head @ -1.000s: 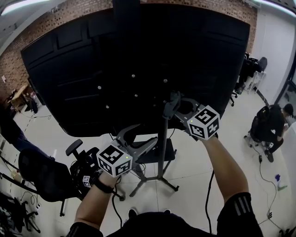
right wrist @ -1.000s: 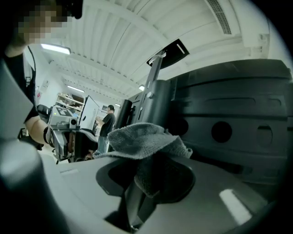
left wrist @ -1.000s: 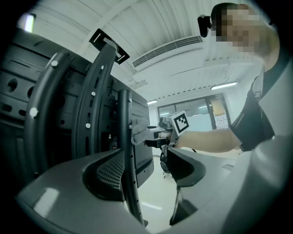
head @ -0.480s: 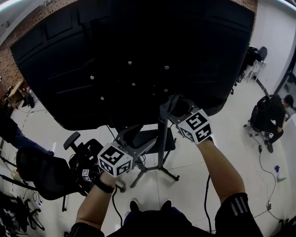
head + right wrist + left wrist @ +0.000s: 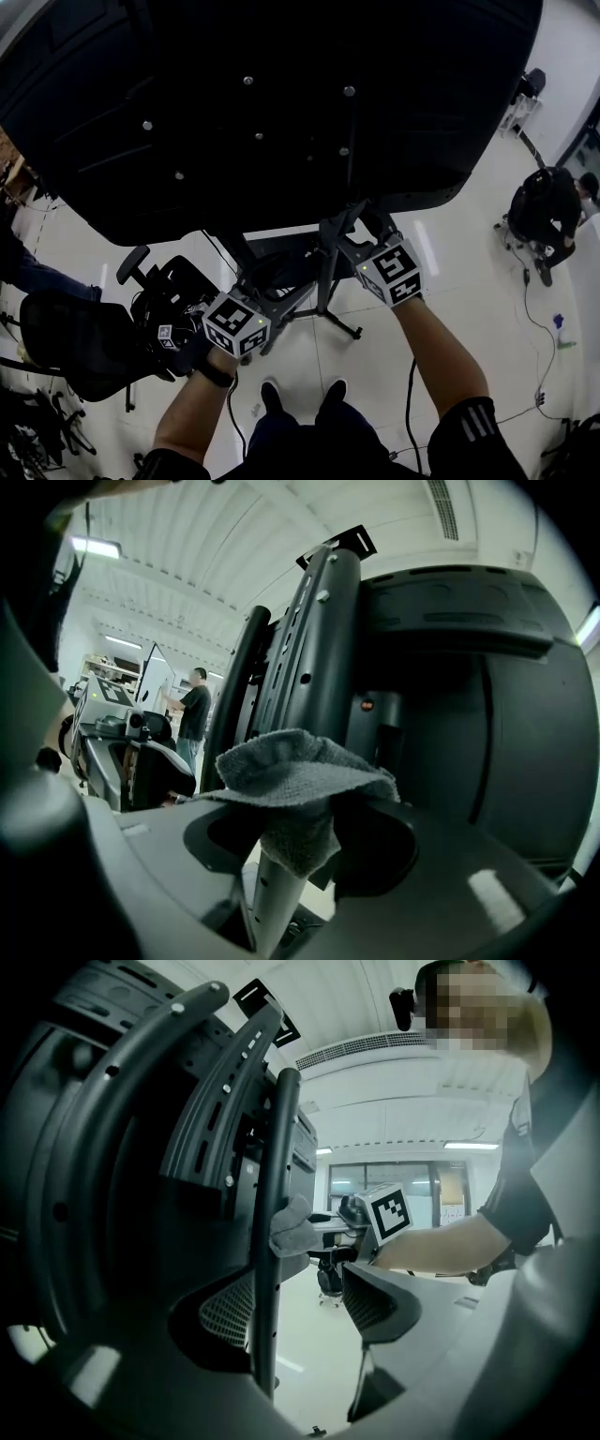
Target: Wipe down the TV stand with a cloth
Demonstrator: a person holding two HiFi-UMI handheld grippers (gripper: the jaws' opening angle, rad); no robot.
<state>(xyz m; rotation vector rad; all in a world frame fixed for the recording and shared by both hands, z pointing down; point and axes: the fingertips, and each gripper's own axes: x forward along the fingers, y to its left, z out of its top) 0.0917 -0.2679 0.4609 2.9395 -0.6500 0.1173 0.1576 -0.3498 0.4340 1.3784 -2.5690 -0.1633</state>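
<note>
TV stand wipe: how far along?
Done: nothing shows as wiped; cleanliness cannot be judged. In hand: the grey cloth sits draped across the right gripper, around the stand's pole; its jaws have just been opening, cloth and pole between them. The left gripper is open at the same pole. Left, likely: lower pole, base legs.

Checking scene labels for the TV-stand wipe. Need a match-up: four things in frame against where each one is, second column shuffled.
Things:
1. grey cloth
2. stand pole
3. office chair
4. seated person

Places:
a. on the floor, head view's left
b. head view's far right edge
c. upright under the TV
d. bunched against the pole

Pairs: 1-d, 2-c, 3-a, 4-b
</note>
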